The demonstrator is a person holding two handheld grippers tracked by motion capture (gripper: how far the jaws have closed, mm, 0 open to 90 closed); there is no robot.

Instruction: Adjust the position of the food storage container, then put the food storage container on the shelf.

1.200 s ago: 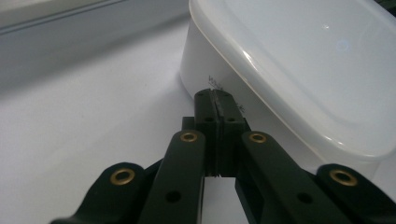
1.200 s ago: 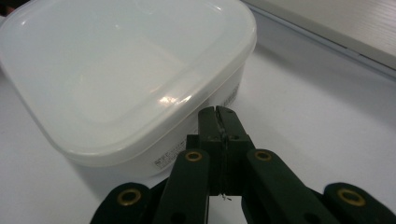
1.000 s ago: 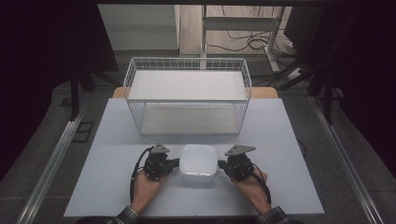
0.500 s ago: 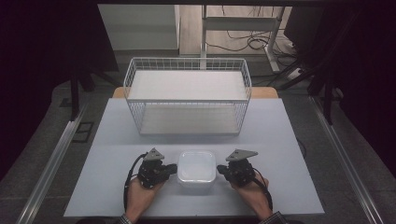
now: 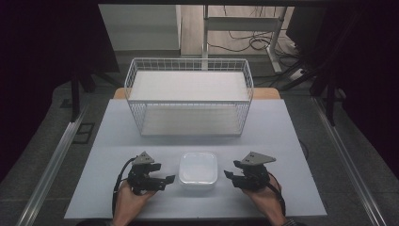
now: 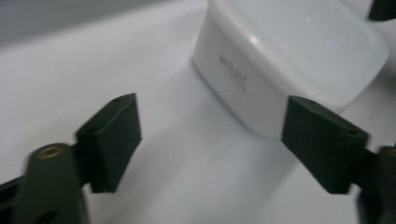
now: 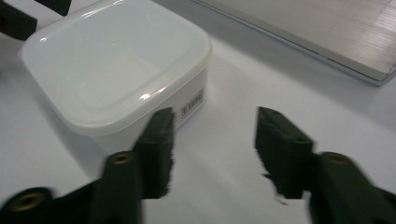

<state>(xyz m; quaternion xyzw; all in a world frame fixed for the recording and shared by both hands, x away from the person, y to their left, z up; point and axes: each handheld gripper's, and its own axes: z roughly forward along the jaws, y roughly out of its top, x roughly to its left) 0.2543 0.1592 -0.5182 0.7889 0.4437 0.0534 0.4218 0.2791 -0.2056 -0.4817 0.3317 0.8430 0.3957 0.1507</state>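
Hand-held grippers (image 5: 171, 178) newly off glossy rounded-square tub (image 5: 198, 168)

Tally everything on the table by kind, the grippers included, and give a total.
White lidded plastic container: 1
White wire basket: 1
Handheld grippers, left gripper and right gripper: 2
Total: 4

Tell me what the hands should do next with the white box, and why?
Probably draw both tools back from the box. It sits flat on the table, and the left tool and right tool, jaws just opened, stand beside it with nothing between them.
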